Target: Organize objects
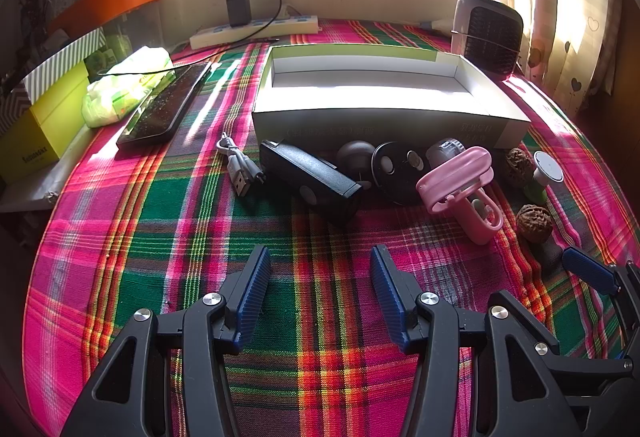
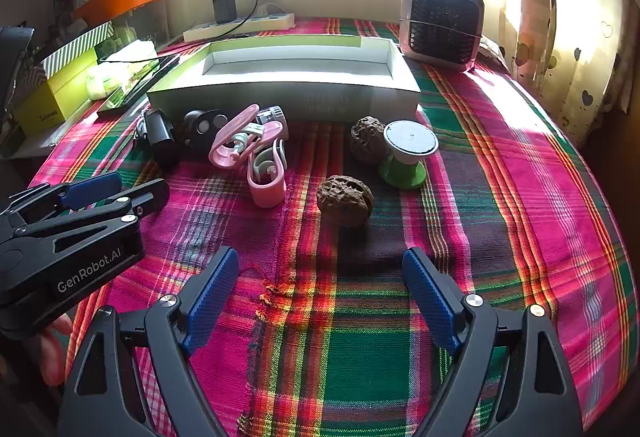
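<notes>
Both grippers tilt down over the near end of the plaid tablecloth (image 2: 500, 165), side by side. The left gripper (image 1: 320, 279) and right gripper (image 2: 320, 285) are both spread wide, holding nothing. The clutter, like the pink fan (image 2: 256, 153) and walnut (image 2: 345, 199), sits farther off, just in front of the open box (image 2: 288, 93). Bare cloth lies under both jaws.
</notes>
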Demonstrator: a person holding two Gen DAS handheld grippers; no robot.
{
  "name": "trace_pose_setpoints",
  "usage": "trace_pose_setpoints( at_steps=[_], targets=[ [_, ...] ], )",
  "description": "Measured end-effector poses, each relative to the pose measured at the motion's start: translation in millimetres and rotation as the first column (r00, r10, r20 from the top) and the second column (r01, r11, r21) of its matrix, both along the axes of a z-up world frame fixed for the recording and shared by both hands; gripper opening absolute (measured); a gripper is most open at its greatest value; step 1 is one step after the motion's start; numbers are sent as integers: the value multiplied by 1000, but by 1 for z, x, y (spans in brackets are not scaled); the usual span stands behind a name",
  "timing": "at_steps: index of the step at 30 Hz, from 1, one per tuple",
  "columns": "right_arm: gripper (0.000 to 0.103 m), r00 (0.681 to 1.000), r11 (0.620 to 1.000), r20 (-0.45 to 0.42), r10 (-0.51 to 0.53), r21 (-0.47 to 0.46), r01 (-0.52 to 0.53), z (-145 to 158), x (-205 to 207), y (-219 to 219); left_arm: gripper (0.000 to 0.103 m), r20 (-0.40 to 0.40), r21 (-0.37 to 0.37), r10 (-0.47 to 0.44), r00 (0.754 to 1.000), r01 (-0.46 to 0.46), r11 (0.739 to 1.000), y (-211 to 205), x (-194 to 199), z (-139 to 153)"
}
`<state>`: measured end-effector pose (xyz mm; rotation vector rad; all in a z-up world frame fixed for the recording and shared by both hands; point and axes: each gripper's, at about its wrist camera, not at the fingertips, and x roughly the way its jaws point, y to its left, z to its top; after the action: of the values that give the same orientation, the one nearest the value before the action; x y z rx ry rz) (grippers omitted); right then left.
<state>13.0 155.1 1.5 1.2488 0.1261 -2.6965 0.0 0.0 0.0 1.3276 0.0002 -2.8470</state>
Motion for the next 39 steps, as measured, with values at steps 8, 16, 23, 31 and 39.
trace_pose_setpoints(
  at_steps=[8, 16, 23, 31, 39],
  targets=[
    [84, 1000, 1000, -3, 0, -1, 0, -1, 0, 0, 51, 0, 0, 0, 1000, 0, 1000, 0, 0, 0],
    [84, 1000, 1000, -5, 1, -1, -1, -1, 0, 1, 51, 0, -1, 0, 1000, 0, 1000, 0, 0, 0],
    [84, 1000, 1000, -6, 2, -2, -2, 0, 0, 1, 51, 0, 0, 0, 1000, 0, 1000, 0, 0, 0],
    [85, 1000, 1000, -5, 5, -2, -5, 0, -1, 1, 51, 0, 0, 0, 1000, 0, 1000, 0, 0, 0],
    [85, 1000, 1000, -3, 10, -3, -10, 2, -1, 0, 51, 0, 0, 0, 1000, 0, 1000, 0, 0, 0]
  ],
)
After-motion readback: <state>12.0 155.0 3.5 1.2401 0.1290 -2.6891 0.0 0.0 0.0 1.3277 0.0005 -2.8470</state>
